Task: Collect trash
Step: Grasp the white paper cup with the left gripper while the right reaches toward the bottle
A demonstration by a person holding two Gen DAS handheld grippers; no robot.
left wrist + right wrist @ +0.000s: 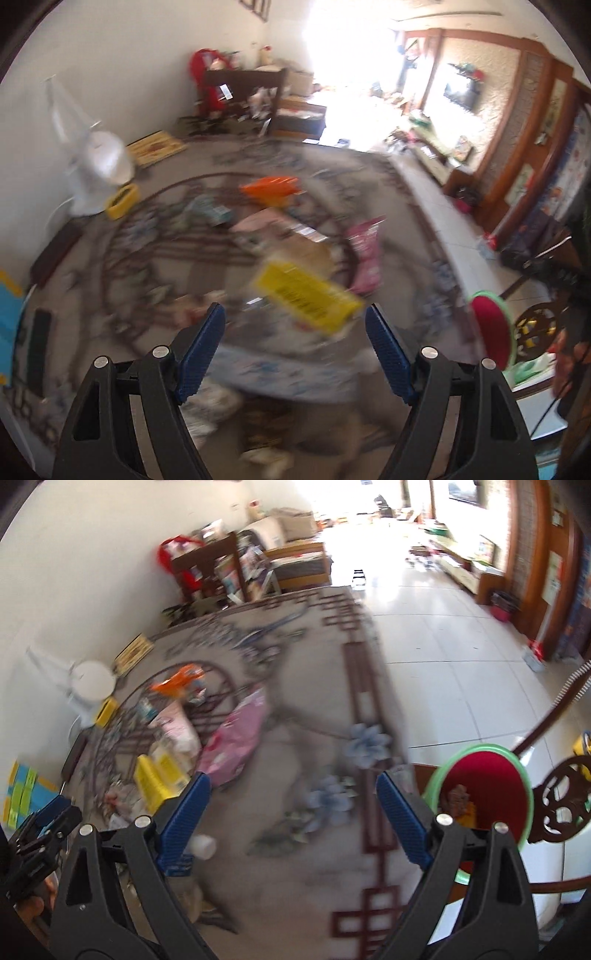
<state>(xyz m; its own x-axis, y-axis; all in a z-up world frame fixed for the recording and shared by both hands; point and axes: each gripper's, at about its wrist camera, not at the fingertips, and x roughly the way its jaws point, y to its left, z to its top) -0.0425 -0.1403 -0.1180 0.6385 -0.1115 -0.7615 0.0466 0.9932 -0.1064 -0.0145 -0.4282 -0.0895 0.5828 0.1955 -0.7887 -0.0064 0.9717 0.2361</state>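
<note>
A: Two tongs, both spread wide with nothing between the blue pads. The left tongs hang over the rug, a yellow box just past their tips.

B: And the right tongs?

A: Empty too, over bare rug. The trash lies scattered: an orange wrapper, a pink packet, a pale pink box, another small yellow box by the white fan.

B: Risks?

A: Everything is smeared with blur, so I would guess a hasty grab could miss the flat packets or pinch the rug instead.

B: Any difference between views?

A: Only the right view looks into the green-rimmed bin, with something already inside, and it catches the other tongs at its left edge.
</note>
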